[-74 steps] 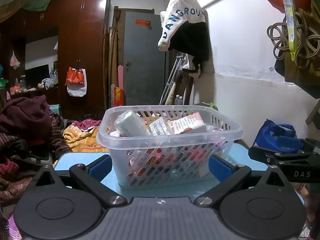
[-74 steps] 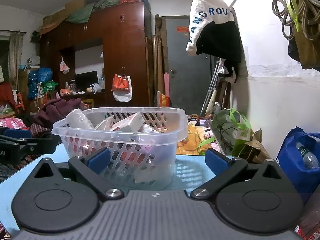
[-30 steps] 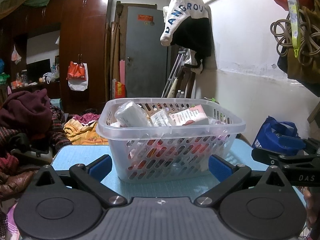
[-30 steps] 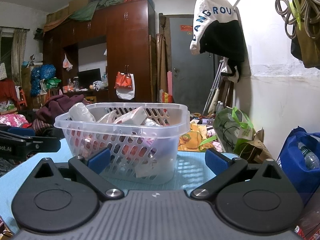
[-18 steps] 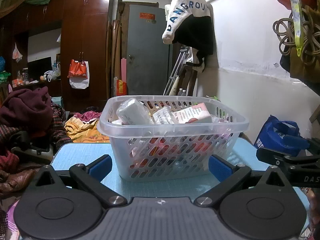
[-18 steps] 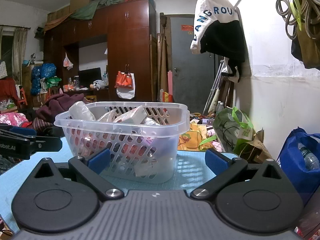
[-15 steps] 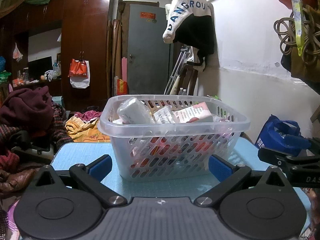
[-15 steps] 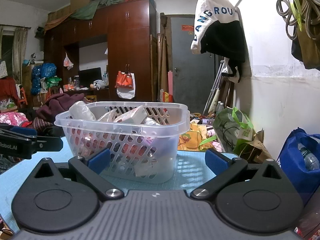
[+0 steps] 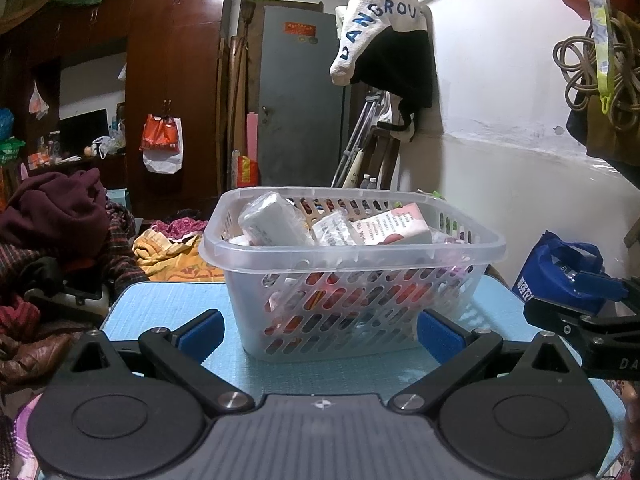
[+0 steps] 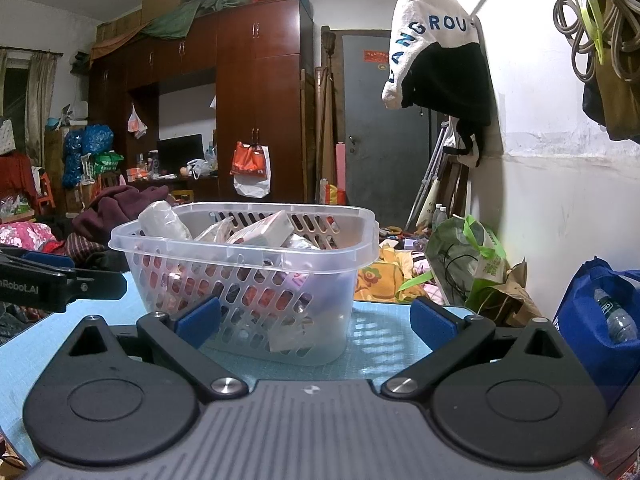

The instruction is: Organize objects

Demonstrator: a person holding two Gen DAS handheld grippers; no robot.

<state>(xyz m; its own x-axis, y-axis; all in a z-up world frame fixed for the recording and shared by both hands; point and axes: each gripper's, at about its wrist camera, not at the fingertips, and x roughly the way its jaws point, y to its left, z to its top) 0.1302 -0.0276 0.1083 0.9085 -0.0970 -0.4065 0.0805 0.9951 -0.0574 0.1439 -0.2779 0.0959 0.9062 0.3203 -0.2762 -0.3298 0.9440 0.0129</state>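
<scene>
A clear perforated plastic basket [image 9: 352,248] stands on the light blue table [image 9: 160,304]. It holds several wrapped packets and a pink and white box [image 9: 394,226]. My left gripper [image 9: 318,332] is open and empty, just in front of the basket. In the right wrist view the basket [image 10: 248,256] sits left of centre. My right gripper [image 10: 314,316] is open and empty, close in front of it. The right gripper's arm shows at the right edge of the left wrist view [image 9: 580,320]; the left gripper's arm [image 10: 48,280] shows at the left of the right wrist view.
A white wall [image 9: 500,184] runs along the right of the table. A blue bag [image 10: 600,320] and a green and white bag [image 10: 468,260] lie beyond the table's right side. Piled clothes [image 9: 52,216] lie to the left. A wardrobe [image 10: 256,100] and grey door stand behind.
Both grippers have drawn back a little from the basket, which now looks slightly smaller and farther. Both stay open and empty.
</scene>
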